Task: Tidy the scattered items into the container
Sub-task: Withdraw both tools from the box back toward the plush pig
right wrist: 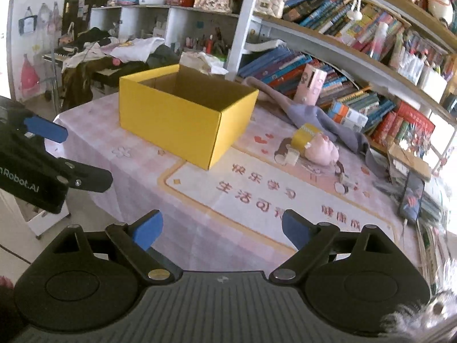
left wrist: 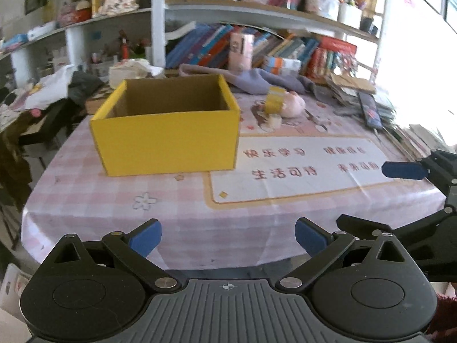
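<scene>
An open yellow cardboard box (left wrist: pixel 165 131) (right wrist: pixel 185 120) stands on the pink checked tablecloth, and I see nothing inside it from here. Right of it lie a yellow tape roll (left wrist: pixel 274 100) (right wrist: pixel 304 137), a pink plush toy (left wrist: pixel 295 104) (right wrist: pixel 324 151) and a small white piece (left wrist: pixel 274 121) (right wrist: pixel 292 156). My left gripper (left wrist: pixel 227 240) hangs open over the table's near edge with nothing between its fingers. My right gripper (right wrist: pixel 221 231) is open and empty too, short of the printed mat. Each view catches the other gripper's blue fingertip (left wrist: pixel 404 170) (right wrist: pixel 45 128) at its side.
A grey cloth (right wrist: pixel 314 114) and an upright pink carton (right wrist: pixel 311 85) lie behind the items. Bookshelves (right wrist: pixel 342 57) line the back. A dark patterned case (right wrist: pixel 411 197) and stacked papers (left wrist: pixel 351 85) crowd the right edge. Clothes are piled on furniture to the left (right wrist: pixel 94 54).
</scene>
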`<state>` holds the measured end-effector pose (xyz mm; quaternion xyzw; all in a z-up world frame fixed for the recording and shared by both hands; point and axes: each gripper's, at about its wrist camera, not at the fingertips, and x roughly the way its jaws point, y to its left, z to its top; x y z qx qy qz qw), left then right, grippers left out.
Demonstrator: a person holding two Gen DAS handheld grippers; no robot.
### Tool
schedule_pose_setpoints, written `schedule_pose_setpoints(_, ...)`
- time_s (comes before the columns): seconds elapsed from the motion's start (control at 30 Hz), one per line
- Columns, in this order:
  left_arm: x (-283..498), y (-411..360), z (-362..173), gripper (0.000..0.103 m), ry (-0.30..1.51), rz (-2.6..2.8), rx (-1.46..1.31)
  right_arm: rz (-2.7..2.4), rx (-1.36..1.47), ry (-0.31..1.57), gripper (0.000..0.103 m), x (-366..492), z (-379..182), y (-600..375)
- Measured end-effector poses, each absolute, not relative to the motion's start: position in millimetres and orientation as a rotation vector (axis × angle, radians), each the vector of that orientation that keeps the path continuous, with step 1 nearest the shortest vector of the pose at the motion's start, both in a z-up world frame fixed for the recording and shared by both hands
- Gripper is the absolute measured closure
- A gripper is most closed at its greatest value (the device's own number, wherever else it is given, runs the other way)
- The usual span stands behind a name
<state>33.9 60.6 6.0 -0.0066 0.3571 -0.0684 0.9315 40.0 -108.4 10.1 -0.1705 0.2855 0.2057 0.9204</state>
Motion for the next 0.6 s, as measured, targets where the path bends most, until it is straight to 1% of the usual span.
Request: schedule_pose_setpoints(0.6, 85, -18, -3, 0.002, 0.770, -0.375, 0.065, 0.220, -0.276, 0.650, 0.013, 60, 5, -183)
